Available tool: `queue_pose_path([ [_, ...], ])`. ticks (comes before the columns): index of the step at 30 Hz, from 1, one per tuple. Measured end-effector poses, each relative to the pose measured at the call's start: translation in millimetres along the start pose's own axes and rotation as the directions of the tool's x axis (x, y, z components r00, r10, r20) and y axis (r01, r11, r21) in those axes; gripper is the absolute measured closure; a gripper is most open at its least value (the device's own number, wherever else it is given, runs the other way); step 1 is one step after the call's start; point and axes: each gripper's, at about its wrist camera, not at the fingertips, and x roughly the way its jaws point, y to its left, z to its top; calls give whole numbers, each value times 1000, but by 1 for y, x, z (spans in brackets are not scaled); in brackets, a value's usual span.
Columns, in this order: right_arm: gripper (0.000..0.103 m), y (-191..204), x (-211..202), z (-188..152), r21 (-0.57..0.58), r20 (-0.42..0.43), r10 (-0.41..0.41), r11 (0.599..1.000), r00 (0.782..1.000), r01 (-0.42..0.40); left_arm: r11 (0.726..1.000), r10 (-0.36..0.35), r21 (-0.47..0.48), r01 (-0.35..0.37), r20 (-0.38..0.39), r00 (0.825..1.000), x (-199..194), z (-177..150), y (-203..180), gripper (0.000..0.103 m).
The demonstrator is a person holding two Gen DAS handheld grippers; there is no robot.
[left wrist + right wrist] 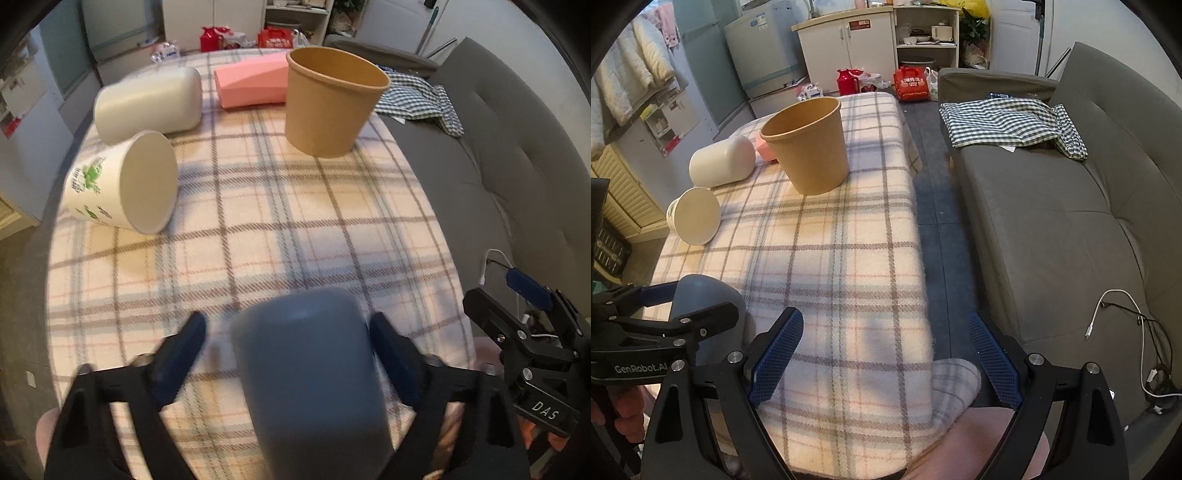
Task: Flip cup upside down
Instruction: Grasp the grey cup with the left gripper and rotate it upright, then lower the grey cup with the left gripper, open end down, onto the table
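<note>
Straddling the grey cup (310,373), left gripper (288,332) stood open, fingers apart from it, right gripper (886,343) gaped empty over the plaid cloth (827,266).

i count four cups: one grey cup (306,373), one brown paper cup (330,101), one white printed cup (122,182), one plain white cup (147,105). one pink box (255,83).

A table under a plaid cloth (827,258) bears an upright brown cup (809,144), two white cups (696,221) (722,160) on their sides, a pink box (255,83) and a grey cup (310,376).
</note>
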Motion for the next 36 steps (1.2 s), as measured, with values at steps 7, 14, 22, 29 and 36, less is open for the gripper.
queue_pose_path([
  [7, 12, 8, -14, 1, -13, 27, -6, 1000, 1000, 6, 1000, -5, 4, 5, 24, 1000, -16, -1, -1, 27],
  [14, 12, 17, -28, -2, -29, 52, -5, 1000, 999, 6, 999, 27, 26, -32, 151, 988, -53, 5, -2, 28],
  [22, 12, 28, -34, -7, -47, 65, 3, 999, 998, 0, 992, 109, 22, -121, 303, 947, -80, 11, 3, 28],
  [29, 12, 31, -27, -7, -55, 51, 8, 998, 999, -5, 978, 166, 59, -202, 374, 912, -81, 17, 1, 29],
  [36, 12, 29, -18, -7, -47, 31, 3, 999, 999, -2, 970, 180, 83, -229, 388, 904, -67, 19, -3, 29],
])
